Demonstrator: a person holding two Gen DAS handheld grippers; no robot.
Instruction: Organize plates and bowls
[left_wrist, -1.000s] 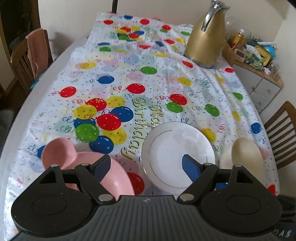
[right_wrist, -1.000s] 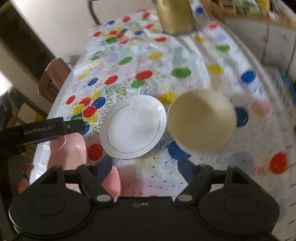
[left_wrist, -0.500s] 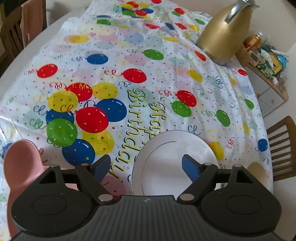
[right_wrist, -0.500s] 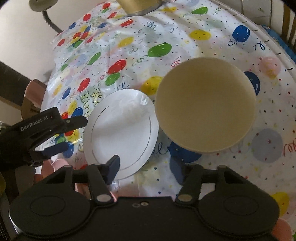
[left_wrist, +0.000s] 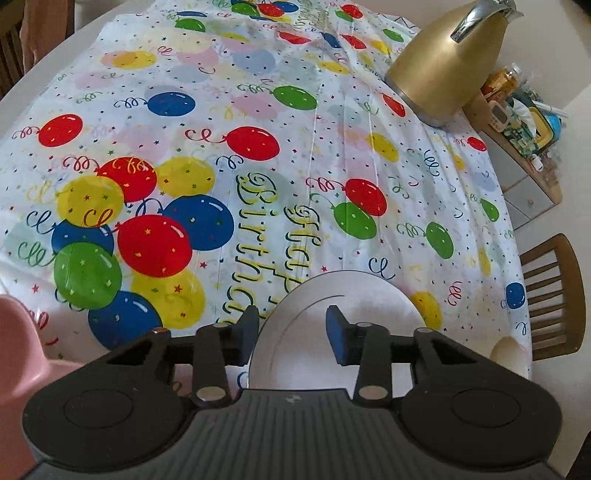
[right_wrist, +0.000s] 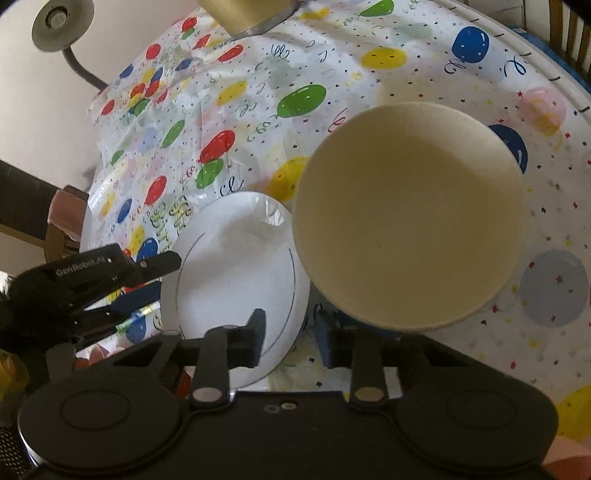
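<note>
A white plate (left_wrist: 343, 321) with a thin dark ring lies flat on the balloon tablecloth (left_wrist: 258, 166). My left gripper (left_wrist: 291, 332) hangs low over the plate's left rim, which lies between its closing jaws; a gap shows on both sides. In the right wrist view the same plate (right_wrist: 236, 266) touches a cream bowl (right_wrist: 406, 218). My right gripper (right_wrist: 290, 339) straddles the plate's near right edge, jaws closing, the pads pressing nothing. The left gripper (right_wrist: 155, 280) shows at the plate's far side. A pink bowl (left_wrist: 18, 350) sits at the lower left.
A gold kettle (left_wrist: 443, 62) stands at the back right of the table. A wooden chair (left_wrist: 554, 295) and a cluttered cabinet (left_wrist: 524, 110) are beyond the right edge. The cream bowl (left_wrist: 509, 354) peeks out beside the left gripper's body. A lamp (right_wrist: 55, 26) hangs behind.
Both grippers have sunk toward the white plate and their jaws have narrowed. The pink bowl has slid to the left view's edge; the cream bowl looms larger in the right view.
</note>
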